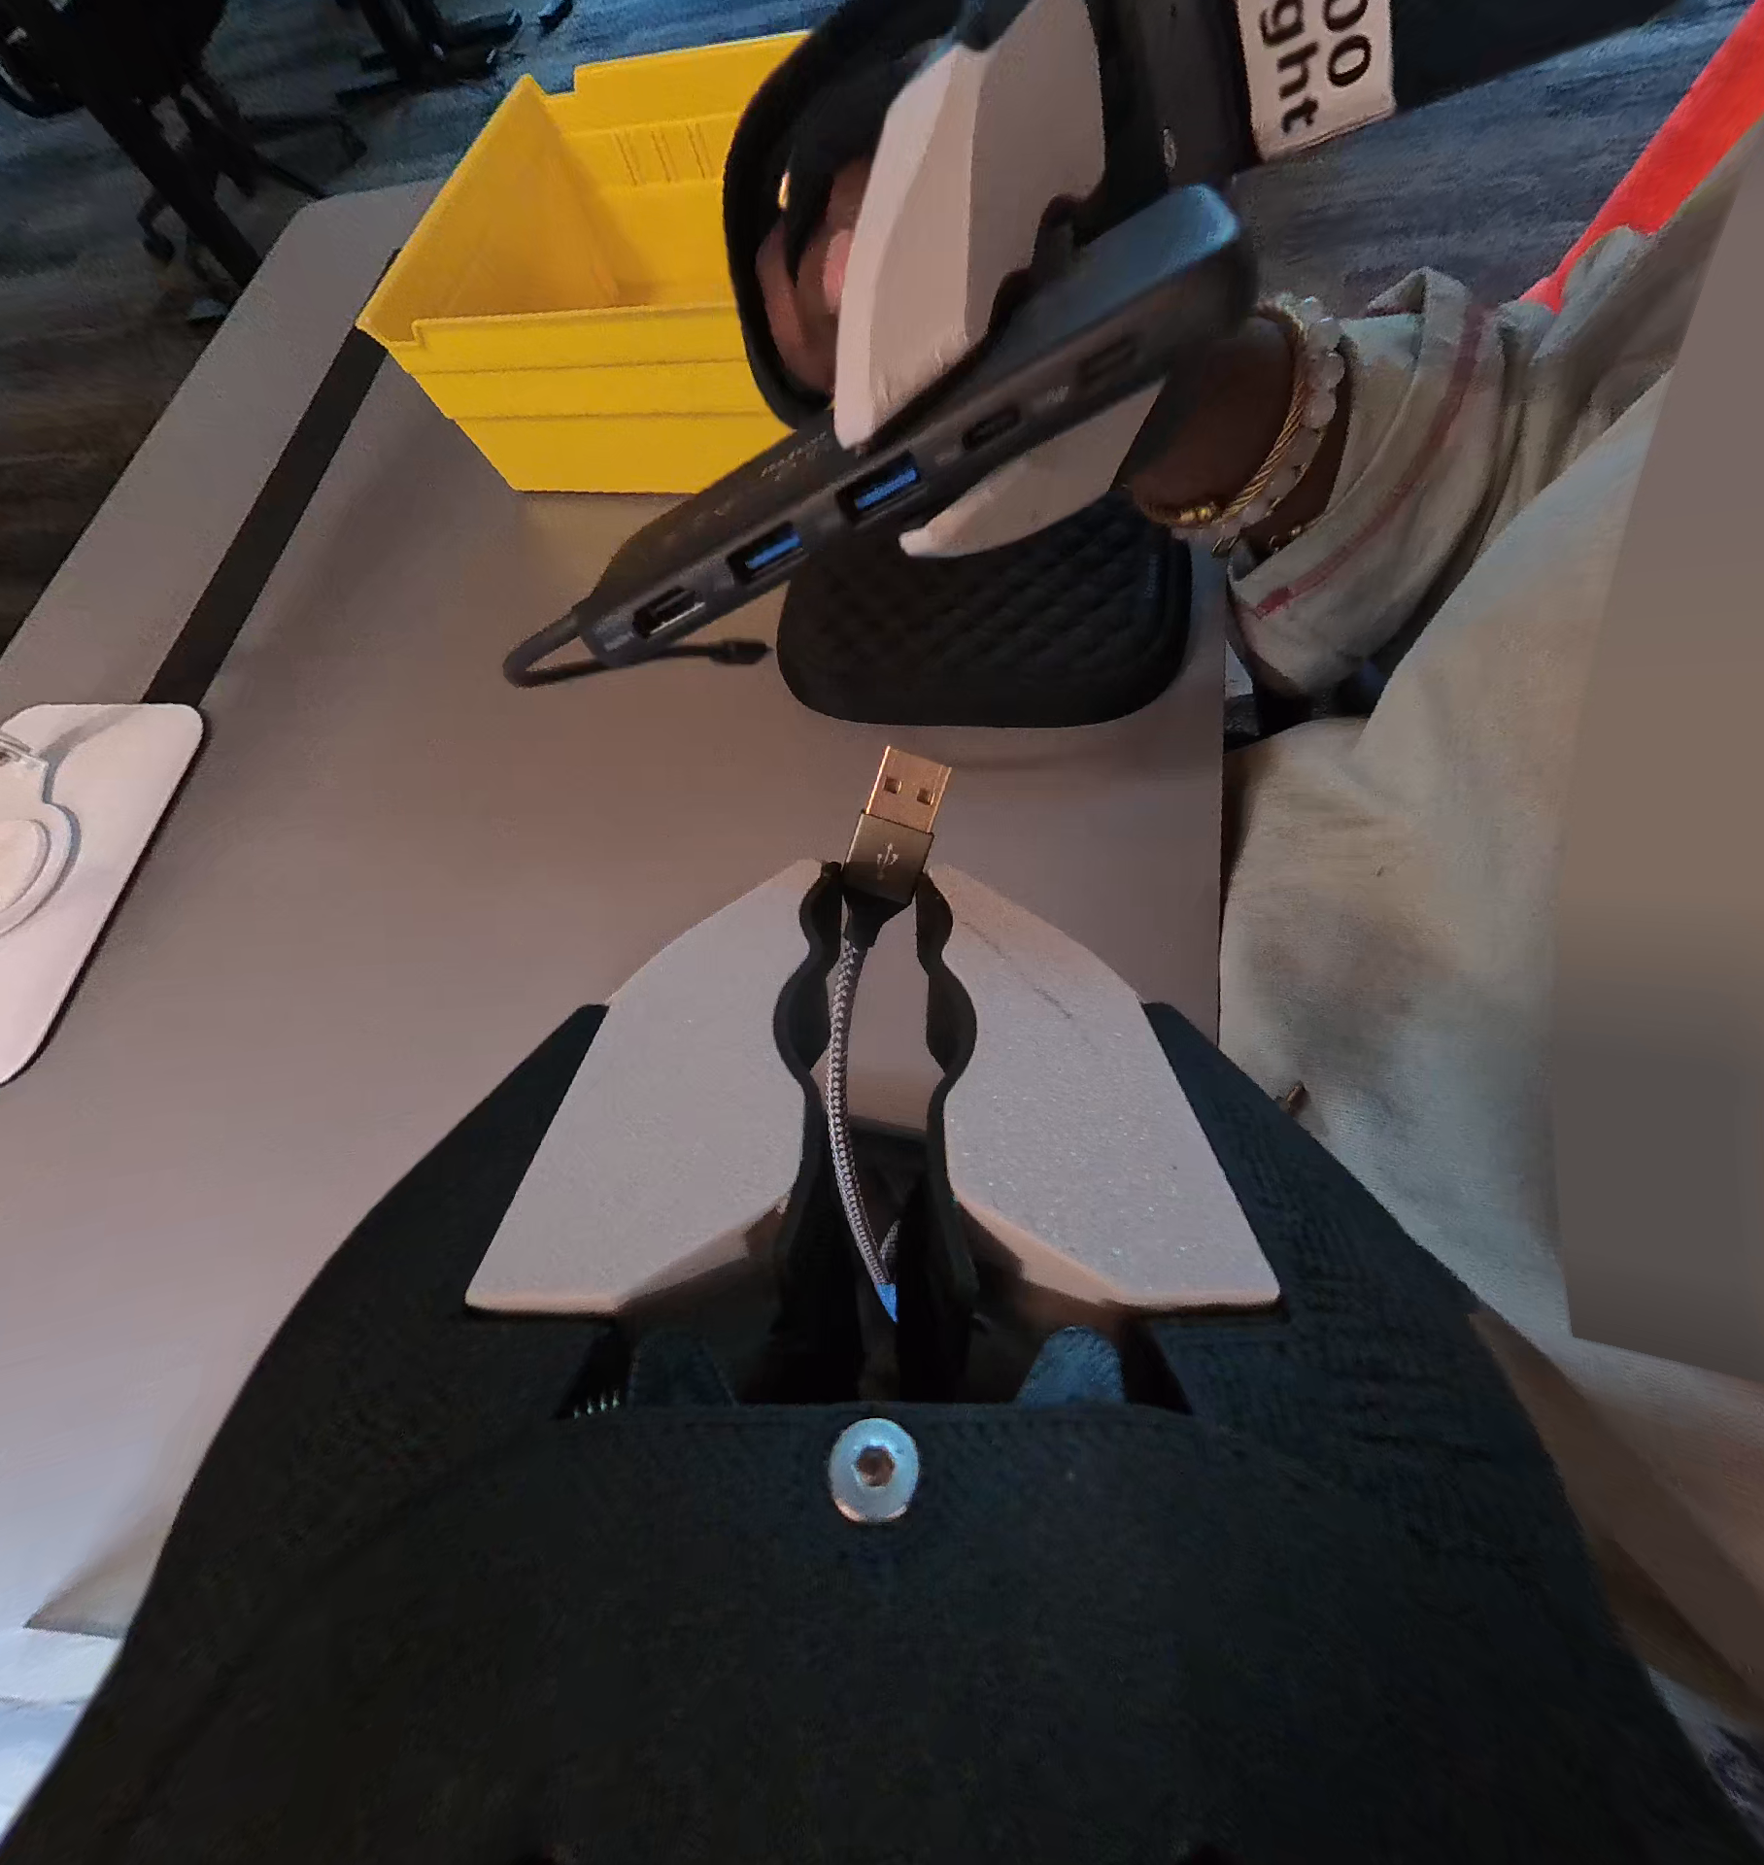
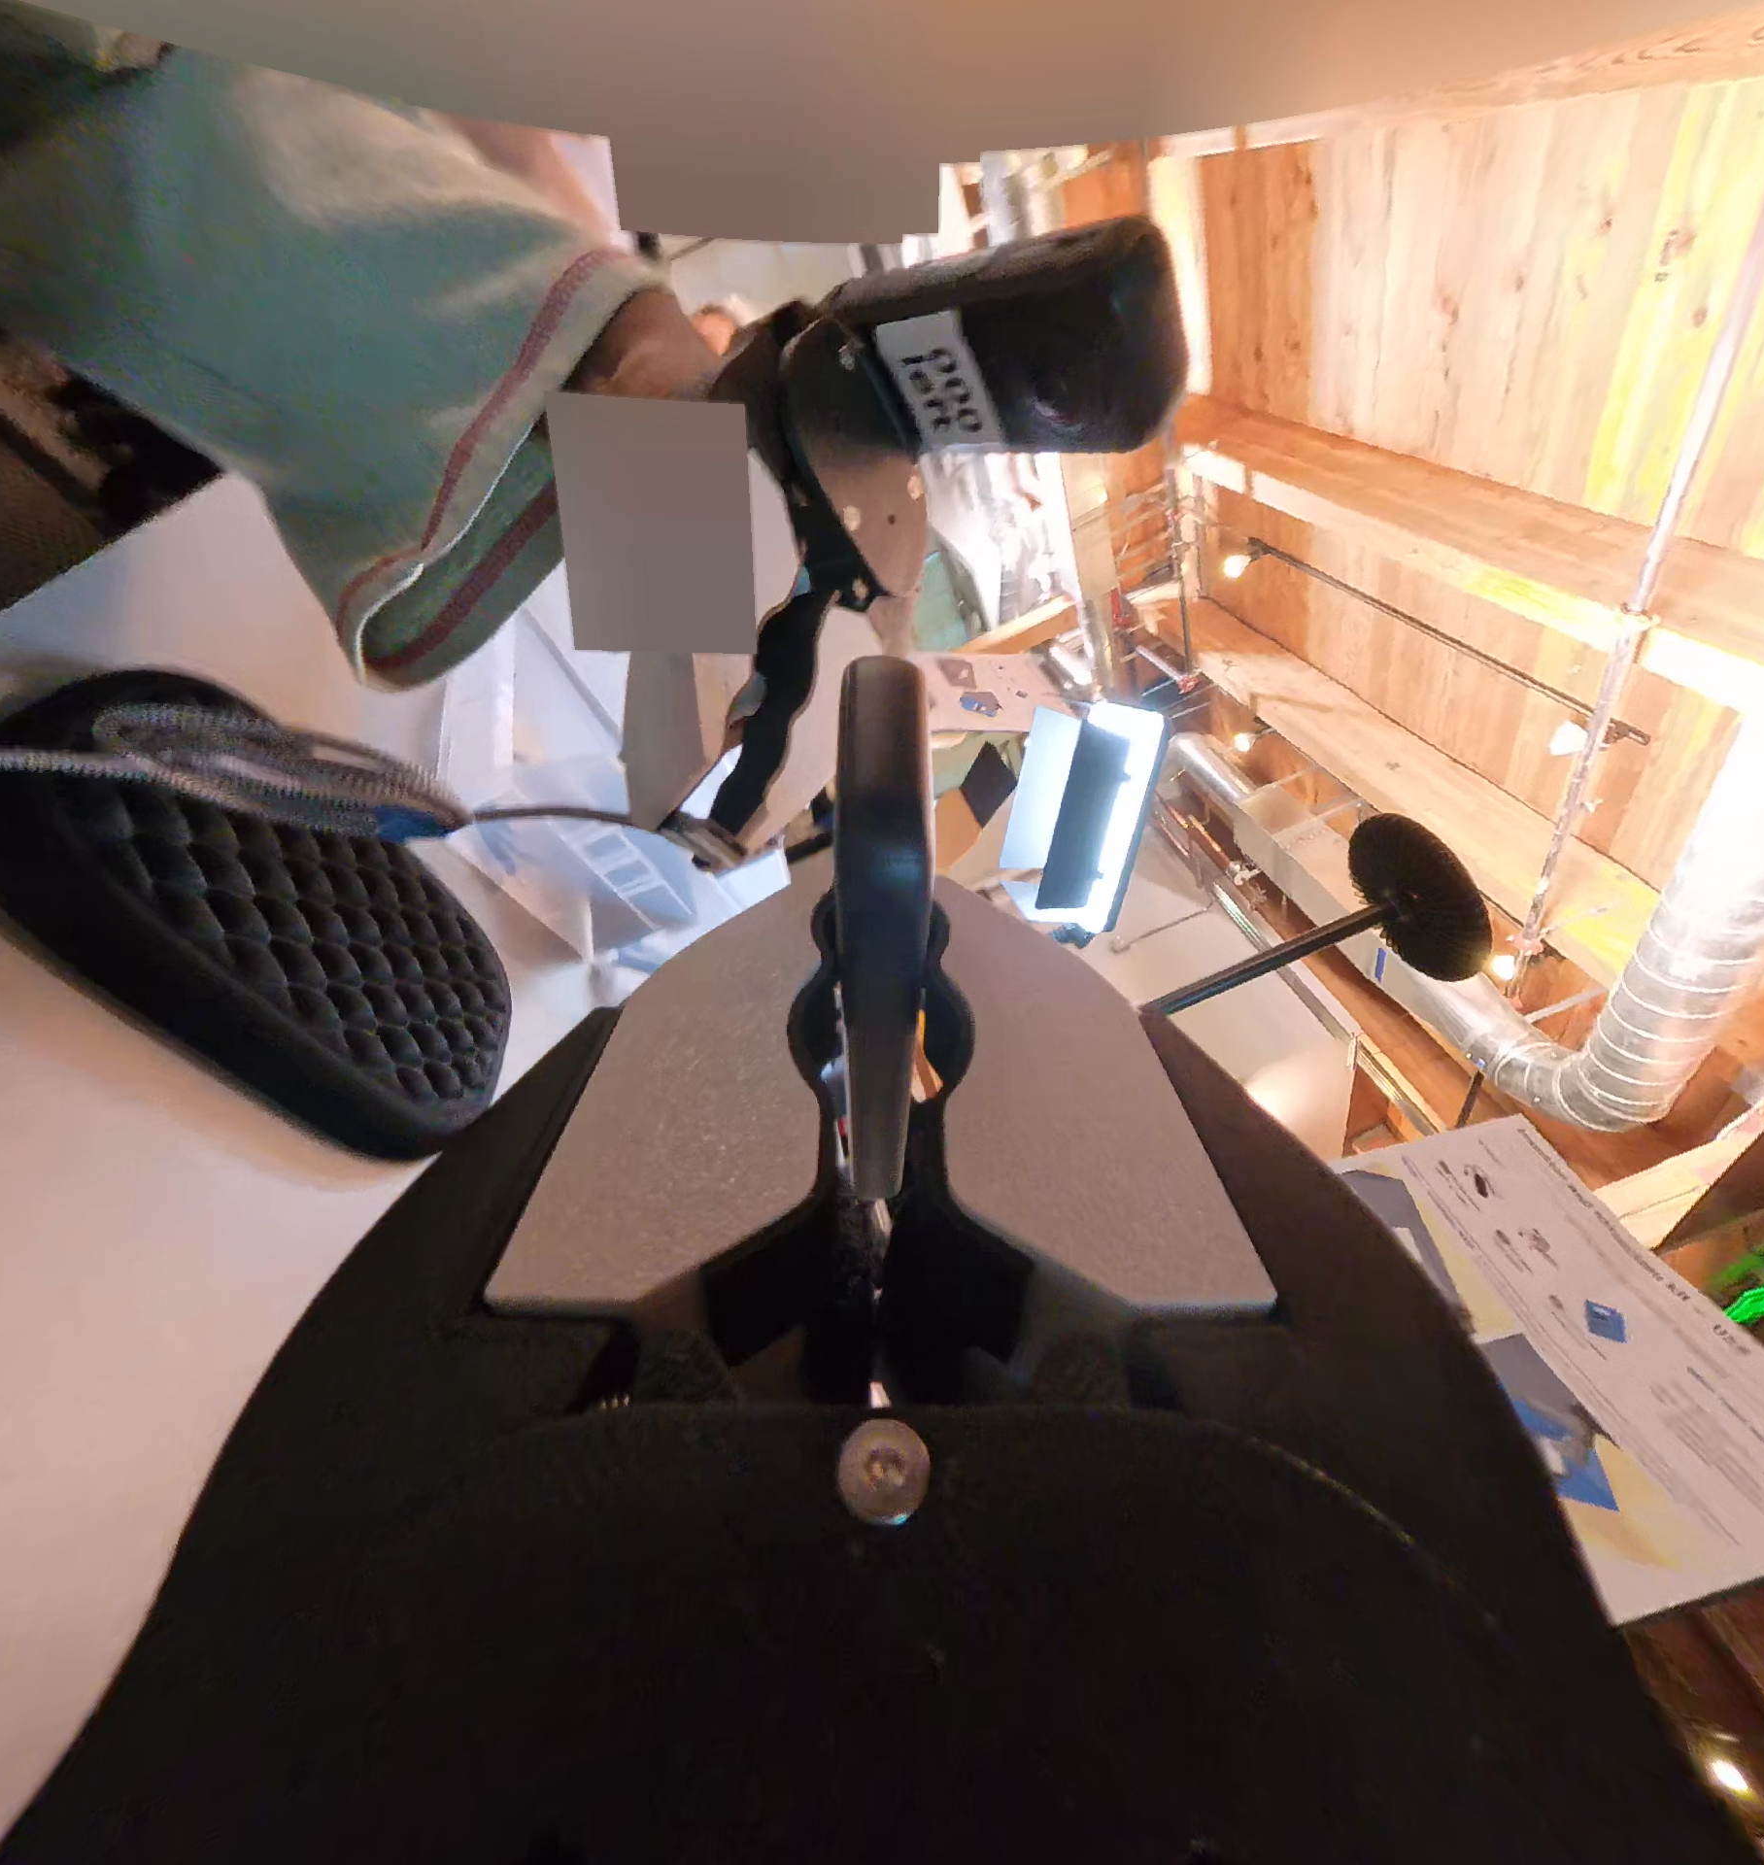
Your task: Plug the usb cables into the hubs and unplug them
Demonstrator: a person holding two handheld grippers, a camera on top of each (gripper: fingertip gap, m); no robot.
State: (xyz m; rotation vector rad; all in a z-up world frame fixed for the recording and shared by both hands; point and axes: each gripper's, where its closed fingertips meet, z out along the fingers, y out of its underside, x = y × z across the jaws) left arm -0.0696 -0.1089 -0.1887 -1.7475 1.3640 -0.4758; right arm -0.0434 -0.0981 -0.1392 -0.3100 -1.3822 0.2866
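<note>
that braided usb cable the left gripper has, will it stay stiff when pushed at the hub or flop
The USB plug will probably stay steady: the left gripper is shut on its metal shell, leaving only a short rigid tip ahead. The braided cord behind already curves, so it likely flops. The hub, gripped by the right gripper toward one end, might pivot when pushed.

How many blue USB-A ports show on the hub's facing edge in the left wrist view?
2: one beside the right gripper's fingertip, one further left along the hub. The fingers may hide others.
</note>
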